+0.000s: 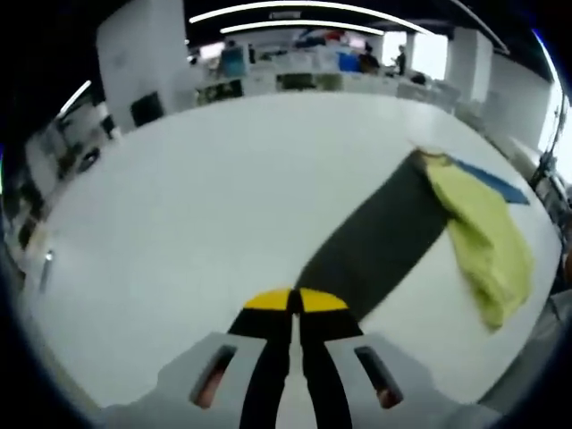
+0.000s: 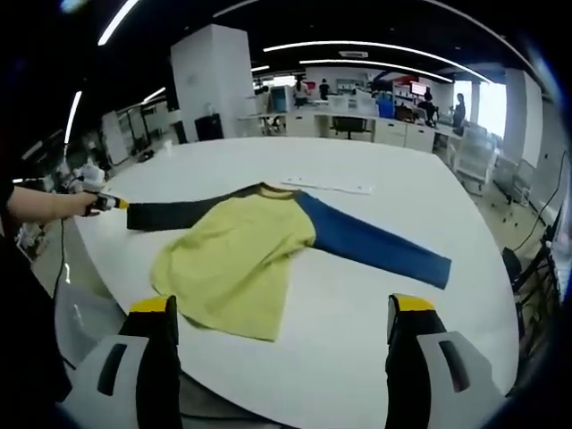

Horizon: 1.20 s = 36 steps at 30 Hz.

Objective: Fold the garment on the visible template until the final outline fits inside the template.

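- Garment (image 2: 241,255) spread flat on white tabletop (image 2: 375,349): yellow body toward the near edge, collar toward the tabletop's middle.
- Dark sleeve (image 2: 174,213) stretched toward the tabletop's left edge in the right gripper view; blue sleeve (image 2: 375,241) stretched the opposite way, toward the right edge.
- Yellow body somewhat rumpled, hem lying just short of the near edge.
- Thin white strip (image 2: 326,187) lying on the tabletop just beyond the collar, apart from the garment.
- Left hand-held gripper (image 1: 296,302): yellow-tipped jaws pressed together at the cuff end of the dark sleeve (image 1: 375,246); tips touching, clamped on the sleeve cuff as far as visible.
- Same hand-held gripper seen small in the right gripper view (image 2: 112,203), at the end of the dark sleeve near the left edge, held by a person's hand (image 2: 80,206).
- In the left gripper view, yellow body (image 1: 483,237) bunched at the far end of the dark sleeve, a bit of blue sleeve (image 1: 492,181) showing beyond it.
- Right hand-held gripper (image 2: 284,317): jaws wide apart, nothing between them, hanging over the near edge of the tabletop, short of the yellow hem.
- Office desks and chairs in the background beyond the tabletop's far edge.
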Motion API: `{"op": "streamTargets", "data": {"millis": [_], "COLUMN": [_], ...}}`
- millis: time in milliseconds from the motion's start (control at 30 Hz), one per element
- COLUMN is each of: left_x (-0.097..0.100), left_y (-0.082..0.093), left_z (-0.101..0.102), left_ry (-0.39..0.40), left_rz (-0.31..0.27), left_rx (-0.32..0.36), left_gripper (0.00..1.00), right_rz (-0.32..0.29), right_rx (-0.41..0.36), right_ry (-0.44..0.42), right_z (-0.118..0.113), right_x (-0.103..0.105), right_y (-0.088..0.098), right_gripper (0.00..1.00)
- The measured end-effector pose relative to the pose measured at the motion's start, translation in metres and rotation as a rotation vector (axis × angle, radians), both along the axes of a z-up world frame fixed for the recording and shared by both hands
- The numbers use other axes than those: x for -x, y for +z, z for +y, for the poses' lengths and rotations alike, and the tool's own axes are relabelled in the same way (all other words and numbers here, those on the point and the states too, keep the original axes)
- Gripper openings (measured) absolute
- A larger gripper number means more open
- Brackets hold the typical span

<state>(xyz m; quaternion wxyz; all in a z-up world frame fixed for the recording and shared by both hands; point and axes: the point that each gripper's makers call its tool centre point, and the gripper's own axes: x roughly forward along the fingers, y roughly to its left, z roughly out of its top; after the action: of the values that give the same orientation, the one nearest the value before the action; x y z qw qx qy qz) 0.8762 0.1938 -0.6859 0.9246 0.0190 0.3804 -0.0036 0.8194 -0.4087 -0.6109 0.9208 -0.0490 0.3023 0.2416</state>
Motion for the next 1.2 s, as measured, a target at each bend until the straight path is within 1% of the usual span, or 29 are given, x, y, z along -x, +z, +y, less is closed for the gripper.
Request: {"op": "streamTargets", "data": {"millis": [167,300,633,900,1100,1200], "left_x": [-0.005,-0.009,-0.014,-0.017,-0.022,-0.025], "left_y": [-0.006,-0.013,-0.030,-0.035,-0.032,-0.031], "left_z": [0.010,0.018,0.029,0.036,0.044,0.048], "left_ry": [0.010,0.051,0.143,0.146,0.132,0.110], "left_rz": [0.011,0.013,0.023,0.038,0.040,0.048], "left_rx": [-0.007,0.016,0.075,0.074,0.068,0.070], "left_gripper": [0.00,0.00,0.00,0.00,0.00,0.00], "right_rz": [0.008,0.010,0.020,0.021,0.020,0.025], "right_rx": [0.003,0.005,0.013,0.026,0.033,0.040], "right_ry": [-0.006,-0.006,-0.006,-0.003,0.000,0.006], "right_z": [0.001,0.003,0.005,0.004,0.005,0.006], "right_x": [-0.002,-0.006,-0.013,-0.015,-0.014,-0.012], "right_y": [-0.003,-0.005,-0.010,-0.012,-0.013,-0.014], "right_gripper": [0.97,0.97,0.97,0.97,0.97,0.97]}}
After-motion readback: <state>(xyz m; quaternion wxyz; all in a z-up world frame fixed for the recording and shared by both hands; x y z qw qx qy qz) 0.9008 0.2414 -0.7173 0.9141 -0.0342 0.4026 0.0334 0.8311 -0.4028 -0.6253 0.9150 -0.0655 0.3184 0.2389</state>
